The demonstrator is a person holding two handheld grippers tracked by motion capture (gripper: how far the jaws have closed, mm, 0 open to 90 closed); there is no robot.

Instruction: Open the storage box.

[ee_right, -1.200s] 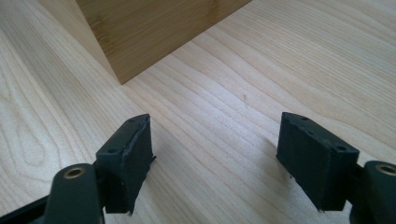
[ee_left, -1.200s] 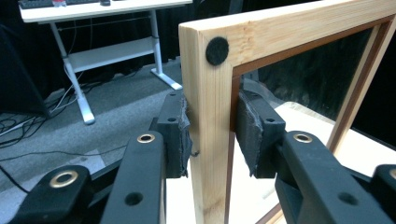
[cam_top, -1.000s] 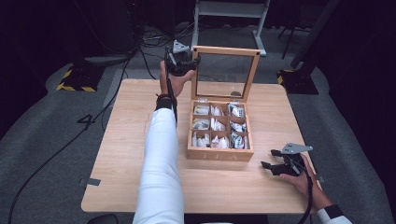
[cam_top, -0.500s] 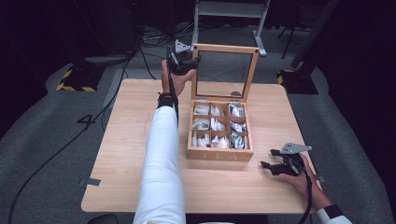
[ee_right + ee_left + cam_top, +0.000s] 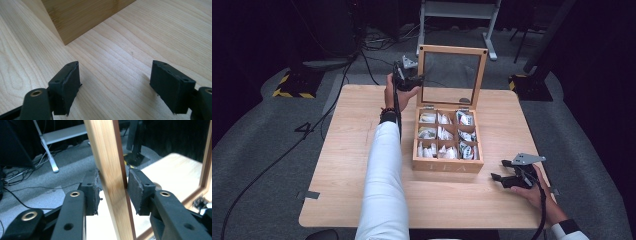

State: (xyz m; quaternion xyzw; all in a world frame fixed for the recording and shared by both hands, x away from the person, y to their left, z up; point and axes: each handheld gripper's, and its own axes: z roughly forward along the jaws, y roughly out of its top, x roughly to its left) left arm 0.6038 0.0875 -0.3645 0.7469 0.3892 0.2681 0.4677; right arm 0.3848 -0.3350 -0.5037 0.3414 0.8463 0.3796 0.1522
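Both pads of the left gripper [image 5: 111, 192] straddle the lid frame [image 5: 110, 170] — unclamped.

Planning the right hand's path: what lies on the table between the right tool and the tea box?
Nothing: in the high view, only bare table separates the right tool from the tea box.

Your left arm [image 5: 384, 165], in a white sleeve, reaches straight forward, wrist extended, hand wrapped round the left gripper [image 5: 408, 79] held high at the far side. Its jaws stand either side of an upright wooden bar, one pad [image 5: 136, 188] touching, the other just off it. Your right hand [image 5: 539, 192] rests low at the near right, palm over the right gripper [image 5: 504, 171]. Its jaws point left, spread wide, hanging just above the surface.
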